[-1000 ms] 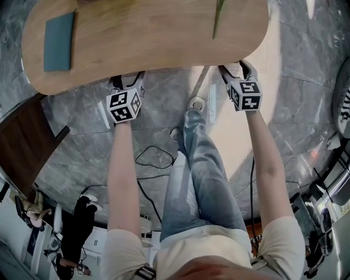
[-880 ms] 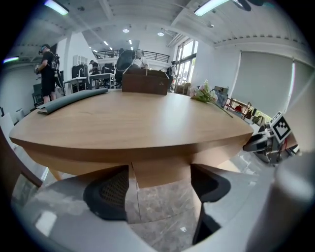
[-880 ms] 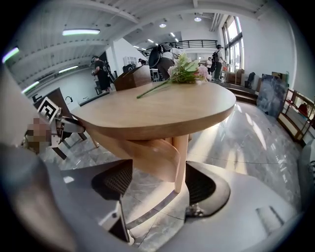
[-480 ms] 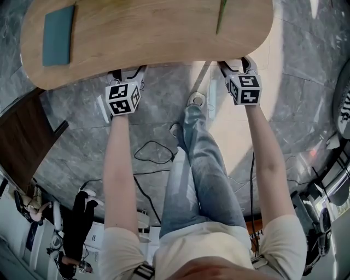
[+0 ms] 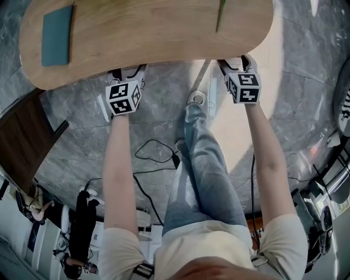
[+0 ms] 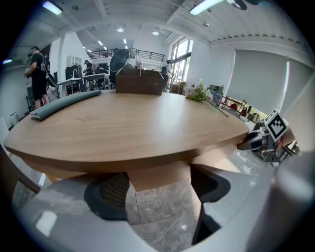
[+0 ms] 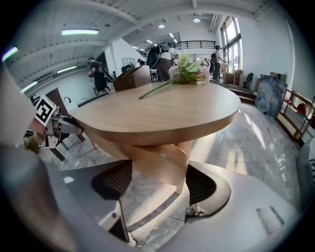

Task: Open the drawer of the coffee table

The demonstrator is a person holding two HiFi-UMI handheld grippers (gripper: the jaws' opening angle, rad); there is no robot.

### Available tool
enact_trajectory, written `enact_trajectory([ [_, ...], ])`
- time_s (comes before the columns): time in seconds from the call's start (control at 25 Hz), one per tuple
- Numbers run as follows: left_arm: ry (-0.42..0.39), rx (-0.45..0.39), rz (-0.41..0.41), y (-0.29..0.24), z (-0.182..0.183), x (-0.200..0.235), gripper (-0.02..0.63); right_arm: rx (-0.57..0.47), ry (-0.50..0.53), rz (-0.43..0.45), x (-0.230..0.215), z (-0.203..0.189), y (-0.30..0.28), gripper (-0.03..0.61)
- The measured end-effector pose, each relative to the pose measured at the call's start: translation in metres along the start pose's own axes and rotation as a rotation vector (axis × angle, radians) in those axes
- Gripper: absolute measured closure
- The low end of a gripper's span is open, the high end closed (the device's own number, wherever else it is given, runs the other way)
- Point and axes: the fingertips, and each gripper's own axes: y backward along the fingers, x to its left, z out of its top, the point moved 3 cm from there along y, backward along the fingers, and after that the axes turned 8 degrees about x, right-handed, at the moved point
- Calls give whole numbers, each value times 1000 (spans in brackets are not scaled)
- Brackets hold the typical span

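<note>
The oval wooden coffee table (image 5: 147, 33) fills the top of the head view. My left gripper (image 5: 127, 73) and right gripper (image 5: 234, 64) both sit at its near edge, their tips under the rim. In the left gripper view the jaws stand apart, open, with a flat wooden panel (image 6: 157, 174) under the tabletop (image 6: 123, 123) showing between them. In the right gripper view the jaws are open too, facing a curved wooden band (image 7: 157, 160) beneath the top (image 7: 157, 113). I cannot tell whether either piece is the drawer front. Nothing is gripped.
A teal pad (image 5: 57, 35) lies on the table's left end and a flower stem (image 5: 221, 15) at its right. A dark wooden cabinet (image 5: 24, 142) stands at the left. Cables (image 5: 156, 153) trail over the marble floor beside the person's legs (image 5: 202, 164).
Both grippers have crept a little closer under the table's near edge. One of the person's feet has drawn back from beside the other.
</note>
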Motion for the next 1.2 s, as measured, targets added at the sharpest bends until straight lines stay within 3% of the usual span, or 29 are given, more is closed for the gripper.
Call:
enact_trajectory([
  [0.36, -1, 0, -7, 7, -10, -3, 224, 1, -7, -4, 6, -11, 6, 238],
  [1.04, 4, 56, -7, 47, -76, -25, 224, 61, -34, -3, 36, -79, 41, 238],
  [1.2, 4, 60, -7, 54, -86, -28, 224, 47, -30, -16, 43, -77, 51, 238],
])
